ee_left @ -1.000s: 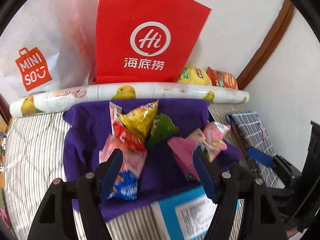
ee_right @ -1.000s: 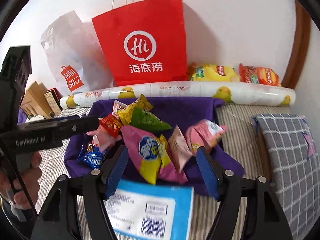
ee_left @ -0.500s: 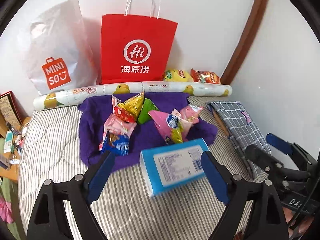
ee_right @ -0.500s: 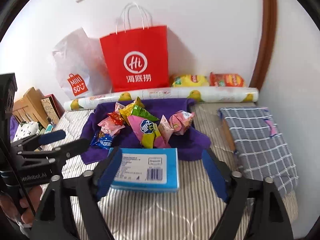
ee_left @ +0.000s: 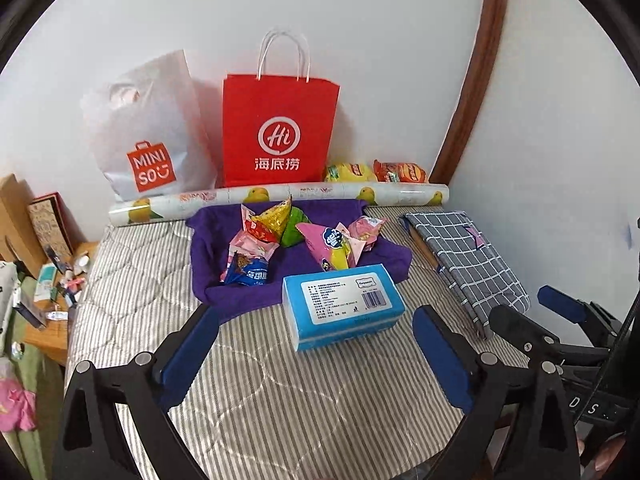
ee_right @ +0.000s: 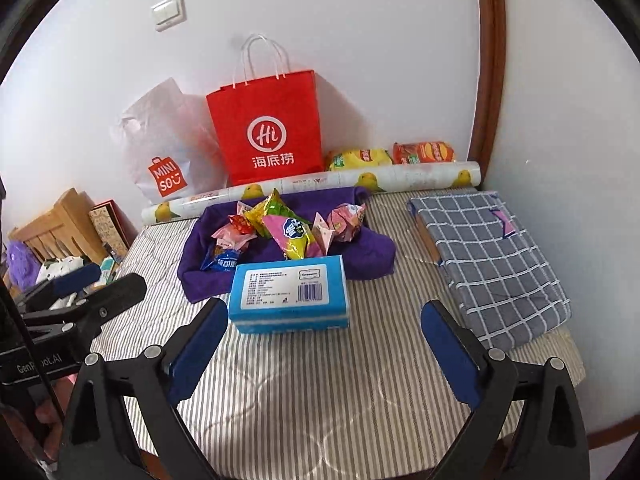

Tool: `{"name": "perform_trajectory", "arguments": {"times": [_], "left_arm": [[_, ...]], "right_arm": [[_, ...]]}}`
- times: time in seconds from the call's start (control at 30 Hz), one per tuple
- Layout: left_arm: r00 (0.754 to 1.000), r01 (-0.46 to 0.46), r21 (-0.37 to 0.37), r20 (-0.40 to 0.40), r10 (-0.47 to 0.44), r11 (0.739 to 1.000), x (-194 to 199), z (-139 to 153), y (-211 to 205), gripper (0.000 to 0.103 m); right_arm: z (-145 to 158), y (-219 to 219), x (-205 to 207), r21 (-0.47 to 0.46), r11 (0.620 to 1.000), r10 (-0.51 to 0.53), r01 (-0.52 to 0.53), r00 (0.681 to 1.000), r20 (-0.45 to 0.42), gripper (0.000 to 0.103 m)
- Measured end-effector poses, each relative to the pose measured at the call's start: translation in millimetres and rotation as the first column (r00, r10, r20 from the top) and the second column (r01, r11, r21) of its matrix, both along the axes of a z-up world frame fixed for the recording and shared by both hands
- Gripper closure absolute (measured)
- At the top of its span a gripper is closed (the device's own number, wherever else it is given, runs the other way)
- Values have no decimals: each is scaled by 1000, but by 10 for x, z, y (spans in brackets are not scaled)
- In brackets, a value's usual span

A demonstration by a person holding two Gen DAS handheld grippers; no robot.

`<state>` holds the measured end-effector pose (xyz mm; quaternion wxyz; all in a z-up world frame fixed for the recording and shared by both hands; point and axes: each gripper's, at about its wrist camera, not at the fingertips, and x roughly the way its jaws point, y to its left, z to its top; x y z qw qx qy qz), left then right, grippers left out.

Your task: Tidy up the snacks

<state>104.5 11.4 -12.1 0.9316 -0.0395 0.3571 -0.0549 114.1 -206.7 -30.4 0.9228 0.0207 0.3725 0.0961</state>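
Observation:
Several small snack packets (ee_left: 296, 236) (ee_right: 288, 232) lie piled on a purple cloth (ee_left: 208, 248) (ee_right: 372, 252) on a striped mattress. A blue tissue box (ee_left: 344, 304) (ee_right: 288, 292) lies in front of the cloth. Two chip bags (ee_left: 376, 172) (ee_right: 392, 156) lie at the wall behind a patterned roll (ee_left: 280, 196) (ee_right: 320, 184). My left gripper (ee_left: 316, 352) is open and empty, held back above the mattress short of the box. My right gripper (ee_right: 324, 348) is open and empty, also short of the box. Each gripper shows at the other view's edge.
A red paper bag (ee_left: 280, 132) (ee_right: 268, 128) and a white Miniso bag (ee_left: 148, 136) (ee_right: 168, 148) stand against the wall. A folded grey checked cloth (ee_left: 468, 256) (ee_right: 488, 256) lies at the right. A cluttered low table (ee_left: 44, 292) stands left of the bed.
Both grippers have pulled back and up from the snack pile. The view has widened, and the tissue box and the whole bed now show. Both stay open.

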Motion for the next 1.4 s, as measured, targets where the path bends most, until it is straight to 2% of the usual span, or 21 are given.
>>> {"name": "perform_trajectory", "arguments": {"times": [0.2, 0.53, 1.4], "left_arm": [[1000, 9, 8, 24, -9, 1000, -234, 69, -88, 3], [999, 14, -1, 34, -14, 1000, -439, 106, -148, 3], [998, -4, 14, 55, 3, 1000, -547, 183, -160, 3]], "right_arm": [[108, -84, -248, -33, 999, -30, 32, 998, 53, 2], [172, -216, -425, -26, 998, -57, 59, 996, 64, 1], [225, -249, -558, -24, 997, -68, 70, 995, 78, 1]]}}
